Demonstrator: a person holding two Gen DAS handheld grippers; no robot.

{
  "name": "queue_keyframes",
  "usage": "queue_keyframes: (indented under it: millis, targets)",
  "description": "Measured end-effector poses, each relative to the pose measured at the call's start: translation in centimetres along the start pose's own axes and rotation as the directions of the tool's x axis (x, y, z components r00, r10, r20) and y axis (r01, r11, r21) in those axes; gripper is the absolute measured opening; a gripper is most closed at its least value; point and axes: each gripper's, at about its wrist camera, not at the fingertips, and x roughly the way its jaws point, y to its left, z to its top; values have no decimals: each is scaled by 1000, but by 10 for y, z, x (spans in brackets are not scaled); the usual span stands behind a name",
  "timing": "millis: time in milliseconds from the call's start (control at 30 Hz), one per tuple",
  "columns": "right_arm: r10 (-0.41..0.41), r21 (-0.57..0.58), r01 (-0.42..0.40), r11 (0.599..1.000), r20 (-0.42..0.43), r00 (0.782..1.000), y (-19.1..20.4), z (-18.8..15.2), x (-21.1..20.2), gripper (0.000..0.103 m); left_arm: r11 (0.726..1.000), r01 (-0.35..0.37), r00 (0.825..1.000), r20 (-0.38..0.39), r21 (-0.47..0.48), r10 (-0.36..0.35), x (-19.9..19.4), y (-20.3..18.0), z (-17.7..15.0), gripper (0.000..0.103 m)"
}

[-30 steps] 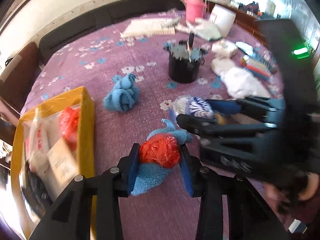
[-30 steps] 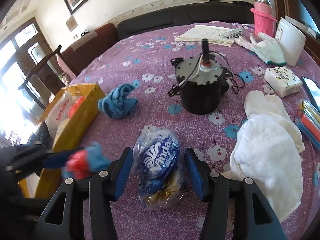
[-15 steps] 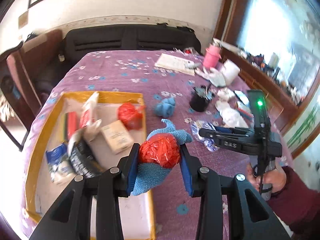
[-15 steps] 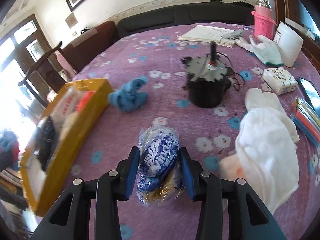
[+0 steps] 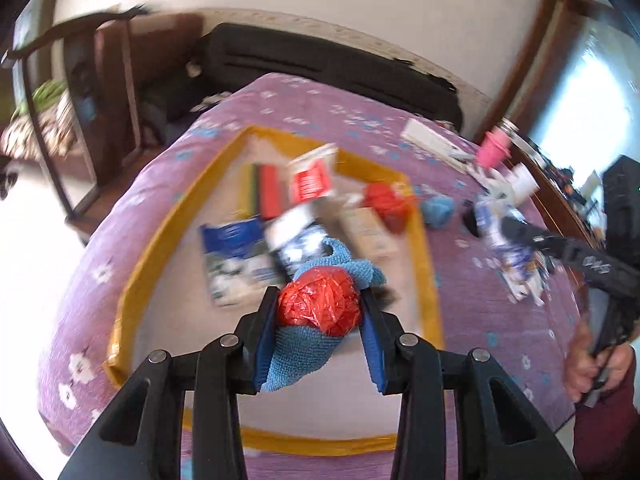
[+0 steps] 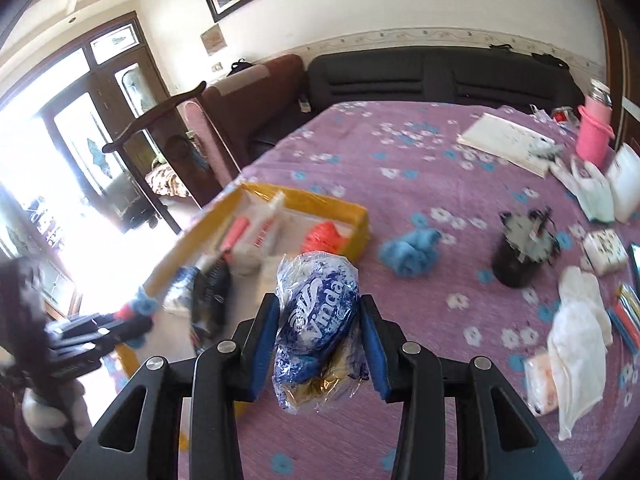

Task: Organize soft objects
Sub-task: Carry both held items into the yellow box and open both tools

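Note:
My left gripper (image 5: 319, 295) is shut on a bundle of red crinkled plastic (image 5: 318, 312) wrapped in a blue knitted cloth (image 5: 300, 356). It hangs over the yellow-rimmed tray (image 5: 176, 216), which holds packets and another red plastic ball (image 5: 386, 200). My right gripper (image 6: 319, 301) is shut on a blue and white Vinda tissue pack (image 6: 316, 320), held above the purple flowered tablecloth (image 6: 400, 168) just right of the tray (image 6: 320, 200). In the right wrist view the left gripper (image 6: 132, 314) shows at the far left, blurred.
A loose blue cloth (image 6: 412, 250) lies right of the tray. Further right are a black pot with wires (image 6: 520, 248), white gloves (image 6: 576, 332), a small tissue pack (image 6: 604, 244), papers (image 6: 508, 144) and a pink bottle (image 6: 594, 136). A dark sofa stands behind.
The left gripper carried its red and blue bundle leftward from the tablecloth to over the tray. The right gripper closed on the Vinda pack and lifted it toward the tray.

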Motion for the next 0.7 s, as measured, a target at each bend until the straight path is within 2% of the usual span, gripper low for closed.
queue_keyframes:
  millis: [133, 267, 400, 433, 567, 700]
  targets:
    - [32, -20, -33, 999, -16, 999, 24, 16, 17, 44, 995, -41, 999, -16, -94, 39, 8, 31, 3, 38]
    - [52, -42, -55, 998, -85, 995, 49, 30, 59, 44, 989, -64, 998, -18, -136, 62, 13, 42, 4, 42]
    - [74, -36, -80, 996, -152, 986, 70, 47, 108, 44, 986, -63, 998, 19, -152, 66, 5, 44, 1, 70]
    - [78, -32, -85, 996, -163, 983, 74, 51, 118, 44, 986, -62, 997, 28, -153, 67, 1, 44, 0, 74]
    - [74, -52, -85, 995, -187, 980, 94, 74, 153, 44, 989, -31, 997, 64, -144, 41, -16, 41, -5, 79]
    - [31, -87, -49, 995, -203, 979, 109, 97, 188, 46, 988, 3, 996, 87, -151, 10, -25, 38, -10, 80]
